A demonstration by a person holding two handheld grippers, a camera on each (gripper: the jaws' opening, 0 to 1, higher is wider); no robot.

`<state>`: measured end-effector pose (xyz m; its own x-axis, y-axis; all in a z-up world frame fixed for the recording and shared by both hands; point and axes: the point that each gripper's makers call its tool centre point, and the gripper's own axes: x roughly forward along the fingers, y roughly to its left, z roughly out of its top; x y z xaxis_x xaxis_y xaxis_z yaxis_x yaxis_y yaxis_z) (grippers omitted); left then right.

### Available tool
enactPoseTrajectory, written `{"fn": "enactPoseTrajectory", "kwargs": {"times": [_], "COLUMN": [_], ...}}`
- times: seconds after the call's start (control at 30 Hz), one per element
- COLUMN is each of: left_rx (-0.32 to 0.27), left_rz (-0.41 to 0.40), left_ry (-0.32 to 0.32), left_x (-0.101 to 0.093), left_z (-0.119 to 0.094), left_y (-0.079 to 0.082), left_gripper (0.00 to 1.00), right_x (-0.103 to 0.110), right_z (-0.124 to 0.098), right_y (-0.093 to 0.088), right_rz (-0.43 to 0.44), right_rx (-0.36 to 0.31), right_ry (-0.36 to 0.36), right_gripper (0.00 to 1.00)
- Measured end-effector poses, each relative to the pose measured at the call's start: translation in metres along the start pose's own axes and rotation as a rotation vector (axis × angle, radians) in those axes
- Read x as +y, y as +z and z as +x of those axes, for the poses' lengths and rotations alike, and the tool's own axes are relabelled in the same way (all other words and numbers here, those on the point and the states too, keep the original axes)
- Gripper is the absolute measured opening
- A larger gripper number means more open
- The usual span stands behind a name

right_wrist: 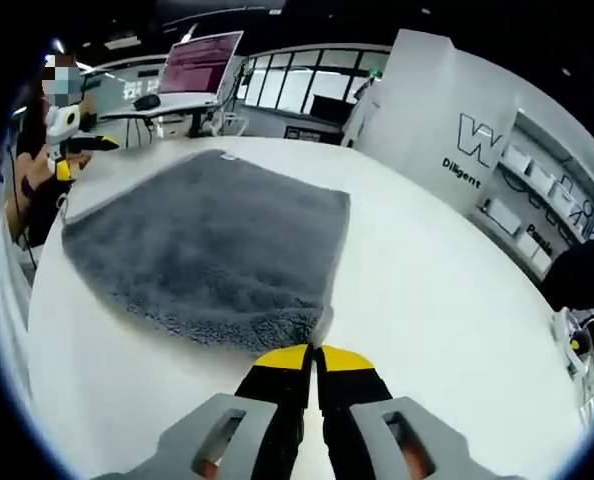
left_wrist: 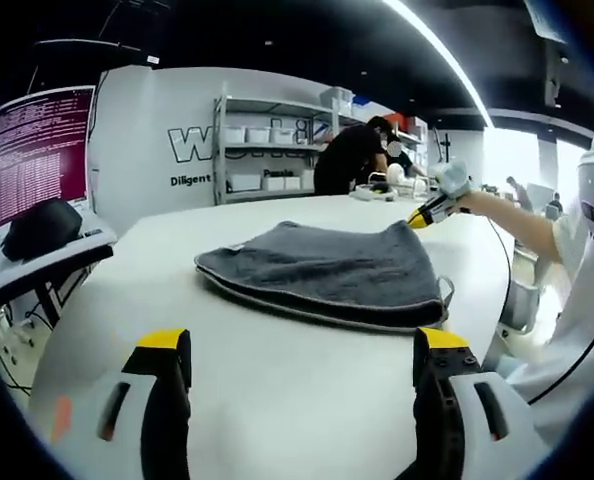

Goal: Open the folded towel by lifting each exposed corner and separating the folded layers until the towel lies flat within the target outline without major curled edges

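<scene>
A folded grey towel (left_wrist: 327, 268) lies in several layers on the white table (left_wrist: 277, 400). My left gripper (left_wrist: 302, 352) hovers open in front of its near edge, well short of it, with nothing between the yellow-tipped jaws. The right gripper (left_wrist: 424, 216), held by a hand, sits at the towel's far right corner. In the right gripper view the towel (right_wrist: 207, 235) spreads ahead, and my right gripper (right_wrist: 314, 358) is shut on the towel's near corner (right_wrist: 321, 326), slightly raised. The left gripper (right_wrist: 65, 150) appears beyond the towel's far left side.
The table edge (right_wrist: 37, 330) curves close to the towel on the left. A person in black (left_wrist: 349, 155) works at shelves (left_wrist: 267, 145) behind the table. A desk with a monitor (right_wrist: 199, 60) stands past the far edge. Bare tabletop (right_wrist: 447, 290) stretches right.
</scene>
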<state>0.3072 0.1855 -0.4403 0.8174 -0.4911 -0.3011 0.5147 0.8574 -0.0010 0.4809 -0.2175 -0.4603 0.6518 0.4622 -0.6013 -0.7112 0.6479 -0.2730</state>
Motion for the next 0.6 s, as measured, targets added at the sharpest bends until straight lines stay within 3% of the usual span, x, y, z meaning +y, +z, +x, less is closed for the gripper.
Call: {"fn": "enactPoseTrajectory", "kwargs": {"times": [0.2,0.6], "left_rx": [0.008,0.027], "left_rz": [-0.011,-0.005], "left_ry": [0.008,0.013], "left_x": [0.000,-0.003], "left_z": [-0.001,0.004], "left_y": [-0.003,-0.005], "left_gripper": [0.90,0.90], "right_x": [-0.026,-0.058], "right_z": [0.021,0.052], "right_y": [0.007,0.023], "right_rz": [-0.019,-0.073], "right_rx": [0.020,0.044], "right_ry": [-0.025,-0.045], "right_gripper": [0.00,0.00]}}
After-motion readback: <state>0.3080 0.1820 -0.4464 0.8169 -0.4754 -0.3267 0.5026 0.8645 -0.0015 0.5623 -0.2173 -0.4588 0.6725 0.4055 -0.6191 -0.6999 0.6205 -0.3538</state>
